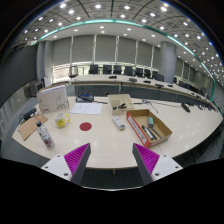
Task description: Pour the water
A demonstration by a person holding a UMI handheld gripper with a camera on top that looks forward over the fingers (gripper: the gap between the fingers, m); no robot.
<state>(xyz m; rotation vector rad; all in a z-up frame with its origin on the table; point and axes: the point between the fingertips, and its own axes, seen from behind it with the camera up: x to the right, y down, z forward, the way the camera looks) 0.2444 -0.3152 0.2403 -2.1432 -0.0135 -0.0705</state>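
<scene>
My gripper (112, 160) hangs open above the near edge of a large pale table (110, 140), with nothing between its magenta pads (77, 156). Beyond the fingers to the left stands a small bottle (46, 137) with a dark cap. Farther back on the left is a yellowish cup (63, 120), and a red round coaster (84, 125) lies beside it. All of these are well ahead of the fingers and none touches them.
An open cardboard box (150, 127) with small items lies ahead to the right. A white box (52, 98), a flat cardboard piece (31, 126), a small carton (121, 103) and a remote-like object (118, 123) also sit on the table. Chairs and desks line the room behind.
</scene>
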